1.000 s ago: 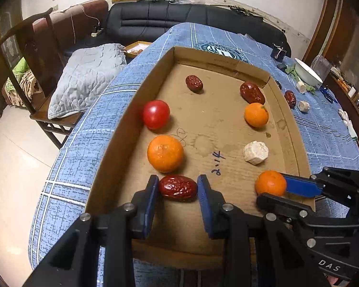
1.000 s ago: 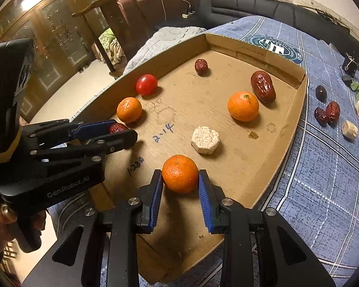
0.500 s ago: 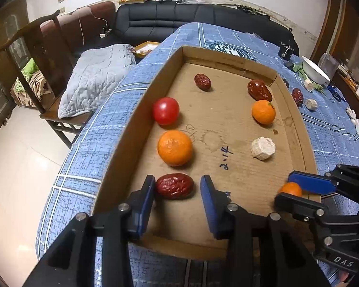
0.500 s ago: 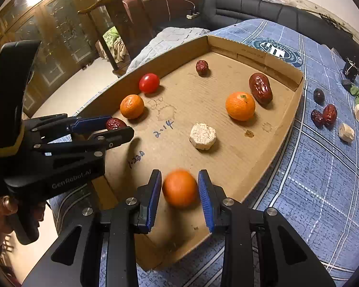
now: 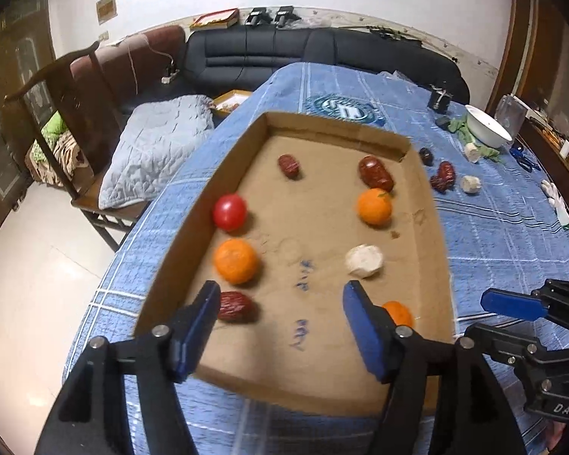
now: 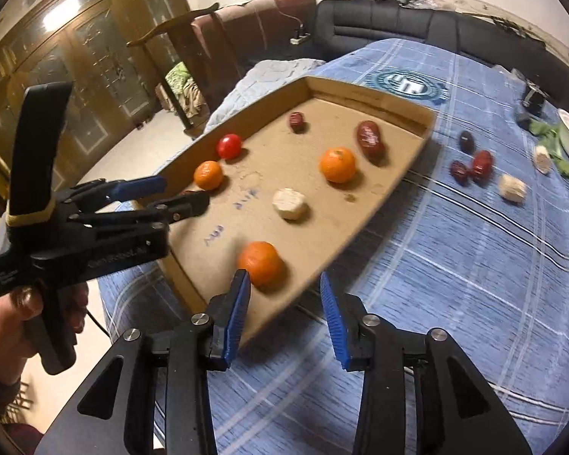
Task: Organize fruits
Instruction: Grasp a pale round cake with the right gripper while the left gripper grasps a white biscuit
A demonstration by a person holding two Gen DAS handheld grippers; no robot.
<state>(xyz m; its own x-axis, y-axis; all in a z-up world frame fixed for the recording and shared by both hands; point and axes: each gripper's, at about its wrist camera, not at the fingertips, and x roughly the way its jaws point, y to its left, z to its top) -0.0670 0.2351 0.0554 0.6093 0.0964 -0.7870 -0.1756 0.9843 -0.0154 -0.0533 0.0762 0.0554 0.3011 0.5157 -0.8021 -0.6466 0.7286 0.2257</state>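
A cardboard tray on the blue checked cloth holds a tomato, three oranges, dates and a white chunk. My left gripper hovers over the tray's near end, its jaws opening wide. The dark red date lies on the cardboard just inside the left finger, free of the pads. My right gripper hangs above the tray's near right rim, jaws opening with nothing between them. The nearest orange rests in the tray just ahead of its left finger.
Loose dates and white chunks lie on the cloth right of the tray, near a white bowl. A wooden chair with a grey cushion stands left of the table. A black sofa runs behind.
Both grippers let go and drew back upward: the left opened wide off the date, the right opened off the orange. Both fruits now lie in the tray.
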